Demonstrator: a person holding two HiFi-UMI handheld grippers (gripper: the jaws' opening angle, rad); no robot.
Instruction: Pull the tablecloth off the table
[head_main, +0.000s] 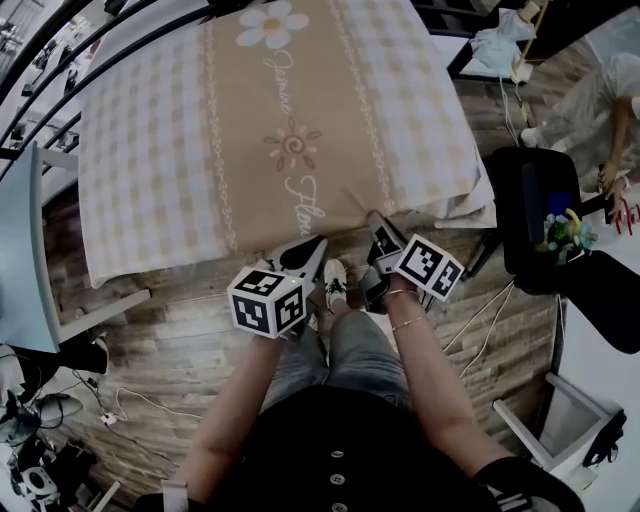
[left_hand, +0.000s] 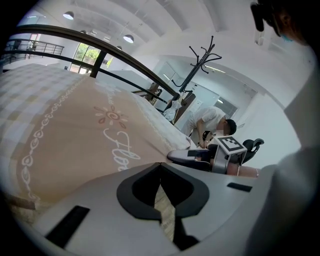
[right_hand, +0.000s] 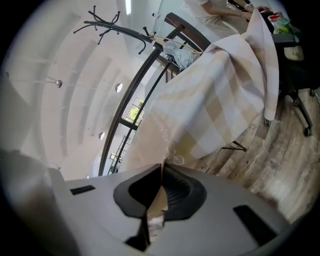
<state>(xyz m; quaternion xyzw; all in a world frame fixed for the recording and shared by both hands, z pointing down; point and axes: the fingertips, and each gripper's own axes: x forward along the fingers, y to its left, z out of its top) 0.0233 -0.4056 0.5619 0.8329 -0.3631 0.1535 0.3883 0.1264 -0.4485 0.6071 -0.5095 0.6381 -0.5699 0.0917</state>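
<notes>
Across the upper middle of the head view, spread flat over a desk hidden beneath: cloth (head_main: 290, 110), checked at the sides, with a plain tan band down the centre and the near hem hanging at mid-frame. Judged soft, thin and light; limp, so likely to fold and trail rather than slide off as one sheet. Probably some drag against the desk top. Not fragile, and nothing seen standing on it. Best taken at the near hem, with two pinches either side of the tan band, set a little in from the edge so as not to slip free. Pull best kept low and even on both sides, to avoid bunching or a snag at a far corner.

Left claw (head_main: 312, 246), lower centre of the head view, at the hem: closed, tips together, with a pale strip that looks like cloth nipped in the gap behind them. Right claw (head_main: 374, 220), just to the right of it: clamped tight on the hem, with a fold of cloth drawn straight into the tips and a crease running up from the pinch. Both holds close together near the centre; outer corners of cloth free.
</notes>
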